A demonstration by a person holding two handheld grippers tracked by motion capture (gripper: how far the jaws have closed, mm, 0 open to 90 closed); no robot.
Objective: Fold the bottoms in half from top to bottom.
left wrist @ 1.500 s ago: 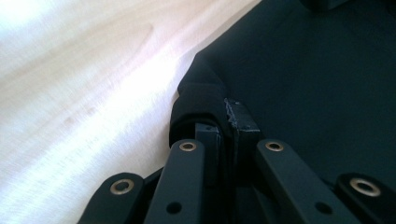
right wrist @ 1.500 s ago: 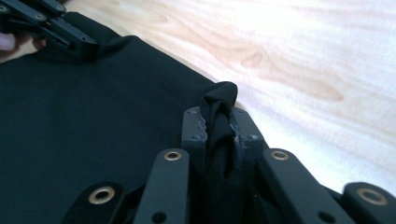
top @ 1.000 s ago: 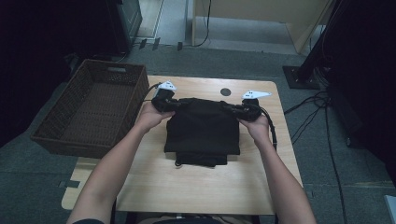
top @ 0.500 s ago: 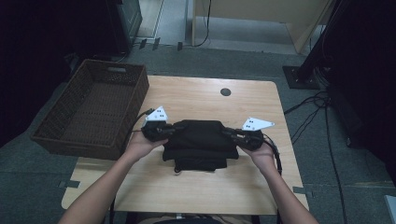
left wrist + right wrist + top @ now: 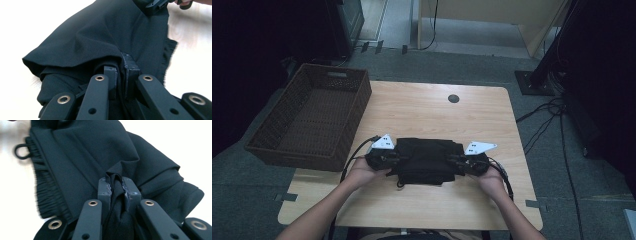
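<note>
A black garment (image 5: 424, 161) lies folded on the wooden table (image 5: 427, 110), toward its near edge. My left gripper (image 5: 393, 158) grips the garment's left edge, and in the left gripper view its jaws are shut on a fold of the black cloth (image 5: 105, 42). My right gripper (image 5: 453, 161) holds the right edge, its pads pinching a bunch of the cloth (image 5: 100, 152). An elastic waistband with a small loop (image 5: 21, 151) shows at the left of the right gripper view. The other gripper (image 5: 157, 3) shows at the top of the left gripper view.
A brown wicker basket (image 5: 314, 112) stands at the table's left edge, with nothing in it. A round cable hole (image 5: 453, 98) sits near the table's far side. Cables lie on the grey floor to the right (image 5: 547, 120).
Both hands have drawn the garment's far edge toward the person and down. The cloth is now folded shorter, lying closer to the near edge of the table.
</note>
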